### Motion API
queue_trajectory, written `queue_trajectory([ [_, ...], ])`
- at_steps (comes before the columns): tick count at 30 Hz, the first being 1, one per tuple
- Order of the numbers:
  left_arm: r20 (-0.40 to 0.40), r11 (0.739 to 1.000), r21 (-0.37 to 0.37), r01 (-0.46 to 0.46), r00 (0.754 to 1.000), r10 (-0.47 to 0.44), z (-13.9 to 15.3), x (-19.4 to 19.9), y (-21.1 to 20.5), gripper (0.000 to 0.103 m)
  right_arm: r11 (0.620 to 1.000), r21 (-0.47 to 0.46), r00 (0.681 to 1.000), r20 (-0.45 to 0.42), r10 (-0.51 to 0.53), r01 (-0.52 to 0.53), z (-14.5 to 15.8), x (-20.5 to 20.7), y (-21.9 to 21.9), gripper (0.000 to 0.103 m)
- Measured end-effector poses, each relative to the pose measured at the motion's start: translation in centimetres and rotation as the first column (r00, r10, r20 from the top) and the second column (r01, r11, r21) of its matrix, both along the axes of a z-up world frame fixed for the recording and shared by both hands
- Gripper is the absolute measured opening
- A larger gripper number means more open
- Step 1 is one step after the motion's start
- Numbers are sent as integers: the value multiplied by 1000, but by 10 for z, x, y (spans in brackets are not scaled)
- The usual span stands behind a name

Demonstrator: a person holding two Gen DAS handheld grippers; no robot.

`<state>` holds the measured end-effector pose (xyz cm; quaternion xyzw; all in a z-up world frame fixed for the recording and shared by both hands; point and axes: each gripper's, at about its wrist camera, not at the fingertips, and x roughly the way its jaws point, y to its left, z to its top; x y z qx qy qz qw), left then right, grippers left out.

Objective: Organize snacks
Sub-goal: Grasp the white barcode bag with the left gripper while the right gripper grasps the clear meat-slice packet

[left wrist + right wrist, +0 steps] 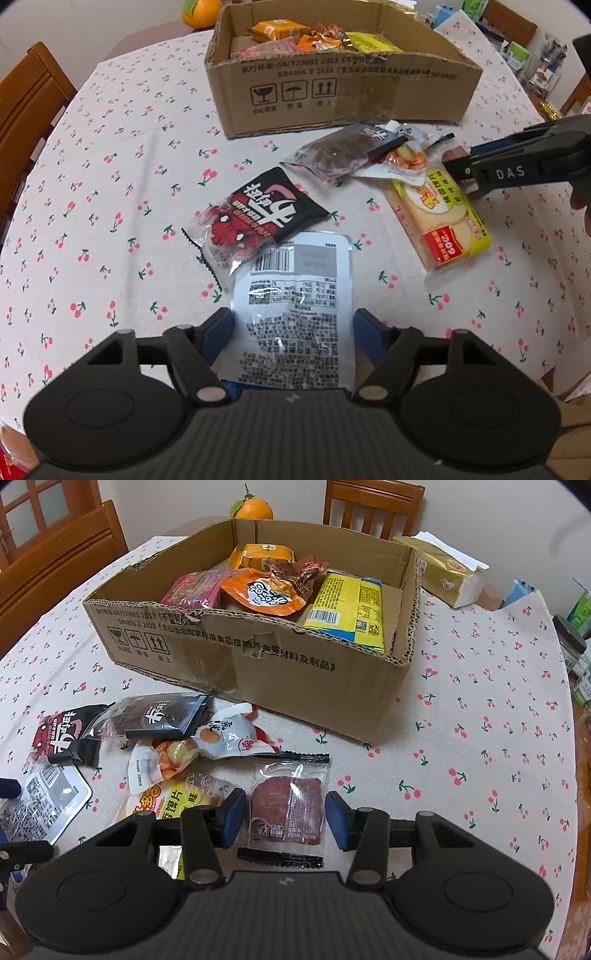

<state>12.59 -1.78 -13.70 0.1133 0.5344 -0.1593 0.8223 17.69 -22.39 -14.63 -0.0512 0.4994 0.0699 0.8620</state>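
1. The left gripper [293, 332] stood with its blue pads spread wide on either side of a silver-white pouch [295, 314] lying label-up on the cherry-print tablecloth [110, 184]; whether the pads touched the pouch could not be told.
2. In the left wrist view, a black and red snack packet [258, 218] lay at 11 o'clock from that pouch, its lower edge touching or slightly overlapping the pouch's top corner.
3. The right gripper [284, 821] was also spread open, its pads flanking a clear sachet of reddish-brown dried meat [288, 808] with black serrated ends; a gap showed on each side.
4. In the right wrist view, a loose pile lay at 10 o'clock from the sachet: a dark clear-fronted packet [159, 716], a white pouch with orange fruit print [207, 746], and under them a yellow pack of toasted slices [166, 801].
5. The cardboard box [295, 664] sat at 12 o'clock beyond the pile, holding an orange pouch [262, 592], a yellow-blue pack [347, 609], a pink packet [192, 589] and an orange wrapped cake [262, 554].
6. An orange fruit [253, 507] rested behind the box at 12 o'clock, a tissue pack [450, 572] at 2 o'clock.
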Motion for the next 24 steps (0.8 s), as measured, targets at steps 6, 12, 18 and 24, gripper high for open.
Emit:
queue_trajectory([
  [6, 12, 1000, -17, 13, 1000, -13, -5, 6, 2, 85, 1000, 1, 1000, 2, -1, 1, 0, 0, 0, 53],
  [12, 24, 998, -26, 50, 998, -49, -2, 5, -2, 71, 1000, 2, 1000, 3, -5, 5, 0, 0, 0, 53],
  [18, -5, 998, -57, 38, 999, -39, 1, 5, 0, 68, 1000, 1, 1000, 4, -12, 12, 1, -1, -1, 52],
  [24, -17, 999, -37, 30, 999, -30, 0, 1, 1, 75, 1000, 1, 1000, 6, -15, 15, 1, -2, -1, 52],
])
